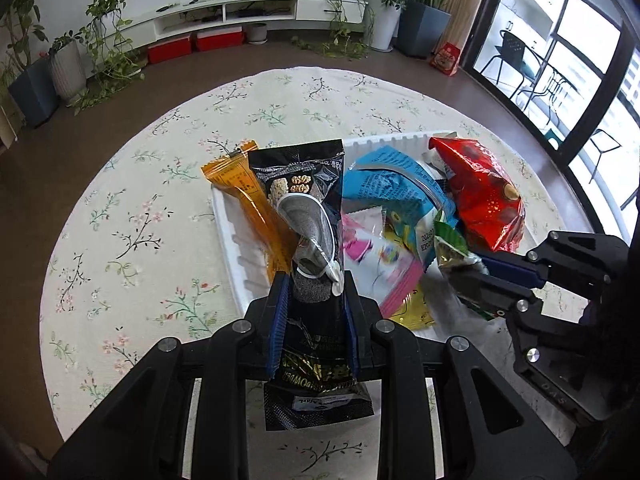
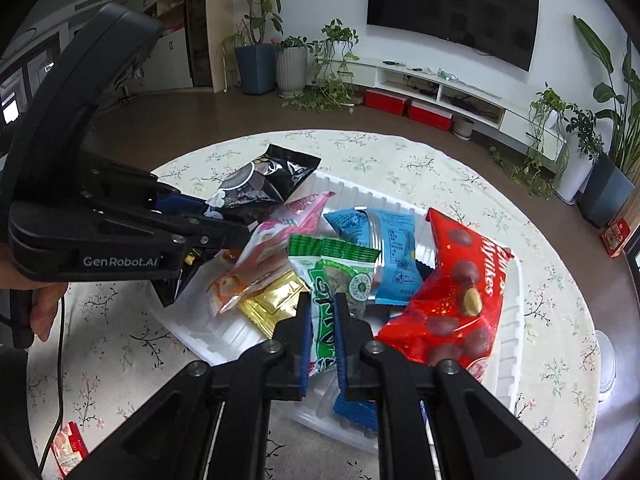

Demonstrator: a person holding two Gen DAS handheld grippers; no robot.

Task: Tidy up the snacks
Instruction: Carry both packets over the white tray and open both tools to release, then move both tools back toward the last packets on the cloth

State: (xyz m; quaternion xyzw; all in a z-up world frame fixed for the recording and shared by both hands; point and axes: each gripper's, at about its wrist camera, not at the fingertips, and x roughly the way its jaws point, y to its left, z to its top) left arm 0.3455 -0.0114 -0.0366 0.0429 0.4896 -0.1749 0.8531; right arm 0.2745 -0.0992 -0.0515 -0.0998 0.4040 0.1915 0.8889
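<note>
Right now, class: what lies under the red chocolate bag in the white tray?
Under the red chocolate bag, part of a blue packet and the ribbed white tray show at its edges. Whatever lies beneath its middle is covered.

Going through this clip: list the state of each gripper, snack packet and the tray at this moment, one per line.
left gripper: shut on the black packet.
black packet: sealed, held above the tray.
right gripper: shut on the green packet.
green packet: sealed, pinched at one end, over the tray.
white tray: on the table, holding snacks.
red bag: sealed, lying in the tray.
blue packet: sealed, in the tray.
</note>
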